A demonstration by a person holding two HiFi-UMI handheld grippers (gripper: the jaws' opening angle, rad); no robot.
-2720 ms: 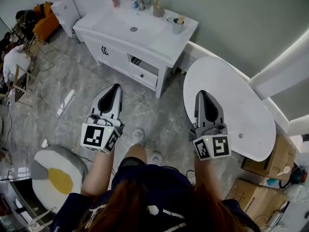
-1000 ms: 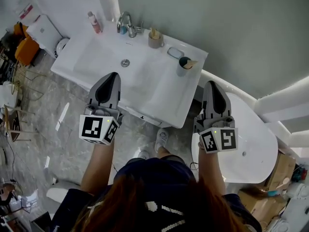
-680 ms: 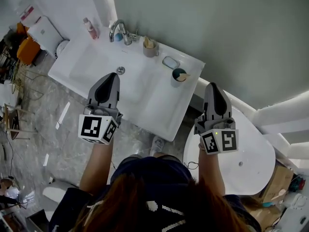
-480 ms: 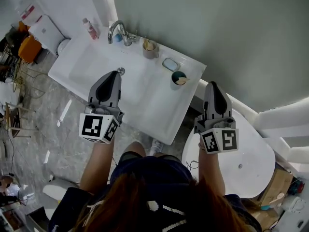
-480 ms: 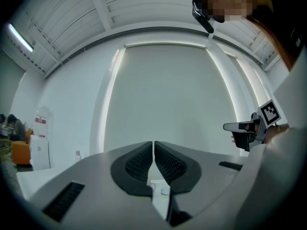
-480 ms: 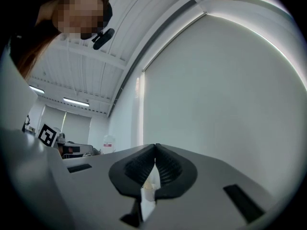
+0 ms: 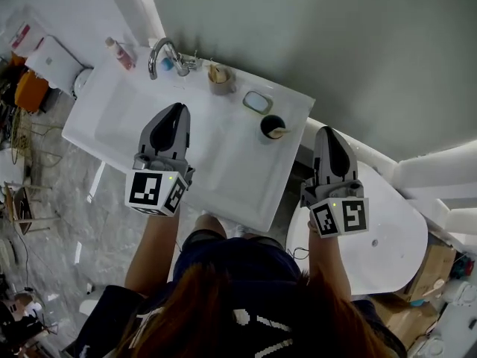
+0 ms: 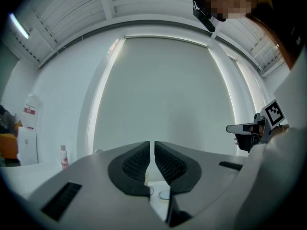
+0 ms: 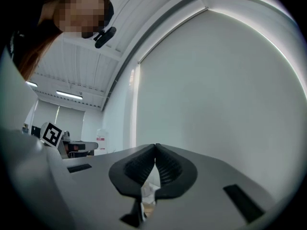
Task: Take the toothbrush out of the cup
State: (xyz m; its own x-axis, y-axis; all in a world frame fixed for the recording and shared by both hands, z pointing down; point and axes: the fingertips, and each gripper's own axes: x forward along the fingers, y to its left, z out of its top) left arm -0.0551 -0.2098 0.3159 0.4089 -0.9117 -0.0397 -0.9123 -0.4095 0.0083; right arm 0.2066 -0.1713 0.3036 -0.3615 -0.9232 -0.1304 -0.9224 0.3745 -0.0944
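The white rectangular washbasin counter point(image 7: 246, 177) stands against a grey-green wall. On its back right part is the dark round cup point(image 7: 271, 127). The pale-handled toothbrush point(image 7: 279, 133) stands in it, its end leaning out over the rim to the right. Just left of the cup lies a small oval soap dish point(image 7: 257, 101). Further left are a beige cup holding brushes point(image 7: 218, 80), a chrome tap point(image 7: 159, 51) and a slim pink bottle point(image 7: 119, 53).

The 2 hand-held tools are level and apart from everything on the counter. The left gripper point(image 7: 177, 109) is over the basin, well to the left of the cup. In the left gripper view its jaws point(image 8: 152, 145) are drawn together to a hairline slit, with nothing between them. The right gripper point(image 7: 326, 131) is past the counter's right edge, near the cup but not touching it. Its jaws point(image 9: 156, 146) meet at the tips, also empty.

Each gripper carries a cube with black-and-white square markers point(image 7: 155, 192), which are coded patterns with no letters. A white unit point(image 7: 45, 54) at the far left carries a red label point(image 7: 21, 33) too small to read. A white round tabletop point(image 7: 380, 237) lies below the right gripper.
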